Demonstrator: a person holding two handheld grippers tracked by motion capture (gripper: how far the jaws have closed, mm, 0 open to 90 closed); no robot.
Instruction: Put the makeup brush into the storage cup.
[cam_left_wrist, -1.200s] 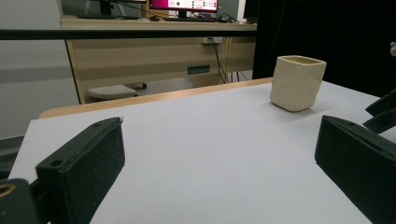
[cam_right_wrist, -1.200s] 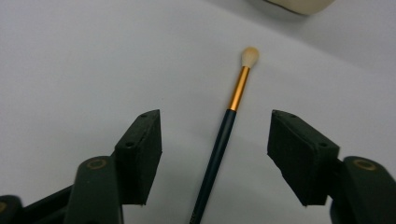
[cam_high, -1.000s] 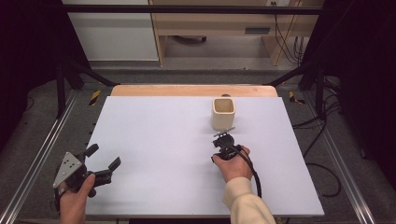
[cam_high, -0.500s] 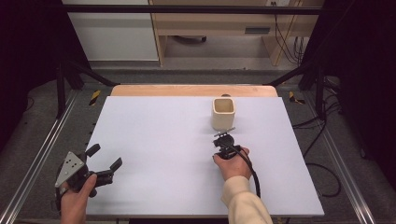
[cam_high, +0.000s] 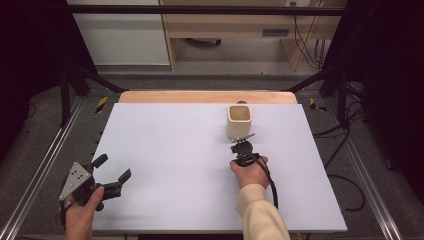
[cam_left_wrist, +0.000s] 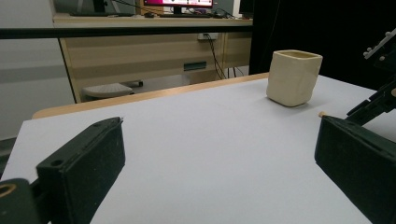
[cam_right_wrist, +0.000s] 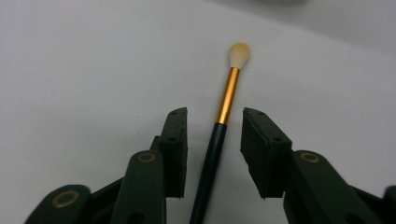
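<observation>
The right gripper (cam_right_wrist: 212, 135) has just been closing around a dark-handled, gold-ferruled brush (cam_right_wrist: 223, 116), pads not yet touching. The left gripper (cam_left_wrist: 219, 158) rests wide open, well apart from the cream ceramic cup (cam_left_wrist: 294, 77).

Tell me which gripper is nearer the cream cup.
Right. The right gripper sits just in front of the cream cup, jaws straddling a brush. The left gripper waits far off at the table's near left corner.

Cream cup (cam_left_wrist: 294, 77) stands beyond wide-apart jaws.
</observation>
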